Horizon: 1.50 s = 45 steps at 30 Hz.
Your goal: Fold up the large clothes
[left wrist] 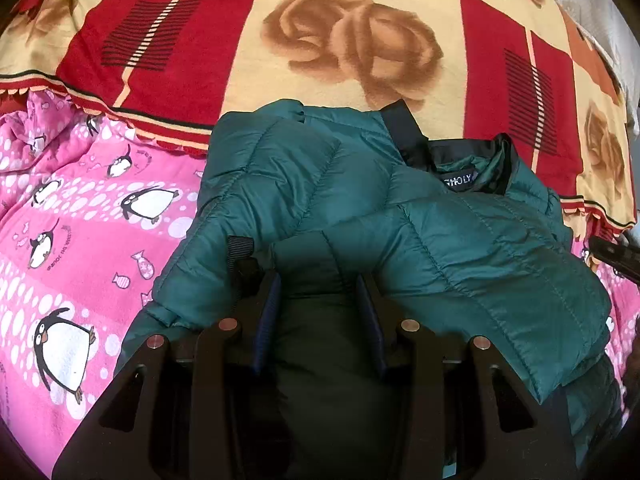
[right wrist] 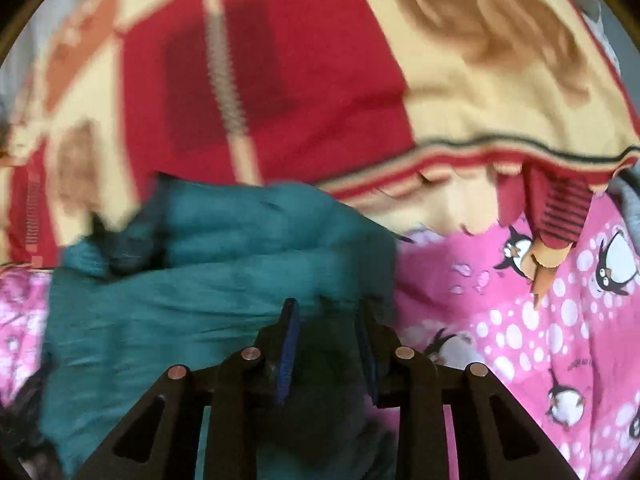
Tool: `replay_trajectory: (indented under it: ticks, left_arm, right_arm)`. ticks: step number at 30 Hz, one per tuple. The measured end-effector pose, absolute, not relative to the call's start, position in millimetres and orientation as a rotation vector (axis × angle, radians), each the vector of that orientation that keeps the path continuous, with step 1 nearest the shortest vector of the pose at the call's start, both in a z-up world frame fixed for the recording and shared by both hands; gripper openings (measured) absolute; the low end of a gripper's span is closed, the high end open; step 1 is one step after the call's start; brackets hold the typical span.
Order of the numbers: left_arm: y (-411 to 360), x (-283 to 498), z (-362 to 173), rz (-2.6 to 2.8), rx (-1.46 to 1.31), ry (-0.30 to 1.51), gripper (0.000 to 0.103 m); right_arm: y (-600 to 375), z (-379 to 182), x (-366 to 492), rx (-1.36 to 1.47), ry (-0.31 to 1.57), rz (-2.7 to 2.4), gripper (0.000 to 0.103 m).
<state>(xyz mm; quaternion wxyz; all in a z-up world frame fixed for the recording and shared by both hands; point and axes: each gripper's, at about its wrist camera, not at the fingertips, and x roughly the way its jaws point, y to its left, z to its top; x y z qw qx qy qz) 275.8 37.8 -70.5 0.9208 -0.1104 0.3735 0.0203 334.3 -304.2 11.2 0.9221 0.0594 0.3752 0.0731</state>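
A teal quilted puffer jacket [left wrist: 460, 240] lies on the bed, its dark collar and label toward the back right and one sleeve folded across the front. My left gripper [left wrist: 318, 280] sits at the jacket's near edge, shut on a thick fold of teal fabric that fills the gap between its blue-padded fingers. The right wrist view is blurred by motion. There the jacket [right wrist: 192, 288] bulges left of centre, and my right gripper [right wrist: 327, 308] is shut on a dark bunch of its fabric at the right-hand edge.
A pink penguin-print sheet [left wrist: 80, 240] covers the near part of the bed on both sides of the jacket. A red and cream rose blanket [left wrist: 352, 40] lies behind it, with a fringed edge [right wrist: 520, 152]. Grey cloth [left wrist: 600, 12] shows at the far right.
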Motion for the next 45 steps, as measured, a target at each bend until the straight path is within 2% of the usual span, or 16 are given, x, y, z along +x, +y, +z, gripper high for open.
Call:
replay_trajectory:
  ticks: [2,4,5,7,11,14,17,21,23,27,45]
  left_arm:
    - [37.8,276.0,-70.7,0.04,-0.23,0.769,0.039]
    - [38.0,275.7,-70.8,0.038,-0.232,0.77,0.039]
    - [38.4,275.6,-70.5,0.035,-0.236,0.77,0.039]
    - [40.3,275.3,-69.9,0.031,-0.246,0.772,0.039]
    - [41.8,274.2,-69.7,0.026,-0.258,0.772,0.039]
    - [40.7,273.7,-69.0,0.031,-0.249,0.771,0.039]
    - [40.9,273.9,-68.7,0.03,-0.252,0.772,0.039]
    - [40.9,274.2,-68.6,0.023,-0.26,0.771,0.039]
    - [42.0,274.9,-69.4,0.023,-0.262,0.772,0.039]
    - [41.7,275.9,-69.4,0.024,-0.261,0.775,0.039]
    - [41.7,273.1,-67.9,0.025,-0.262,0.767,0.039]
  right_arm:
    - [-289.5,14.7,313.2,0.105,0.75,0.206,0.029]
    - [-276.2,2.3,301.4,0.089,0.771,0.234,0.045]
    - [-268.7,-16.0,303.4,0.062,0.821,0.239,0.059]
    - [-265.4,-37.4,313.4,0.073,0.881,0.258,0.06]
    - [-259.2,-17.8,325.3,0.045,0.951,0.205,0.059]
    - [-241.1,16.5,306.3,0.027,0.836,0.229,0.059]
    - [-219.9,27.8,292.3,0.031,0.775,0.313,0.059]
    - [-183.6,-22.7,302.7,-0.084,0.862,0.335,0.074]
    - [-185.8,-41.5,299.7,-0.092,0.816,0.333,0.074]
    - [-188.9,-44.4,304.0,-0.055,0.813,0.342,0.074]
    - [-187.5,-38.8,287.1,-0.051,0.752,0.329,0.074]
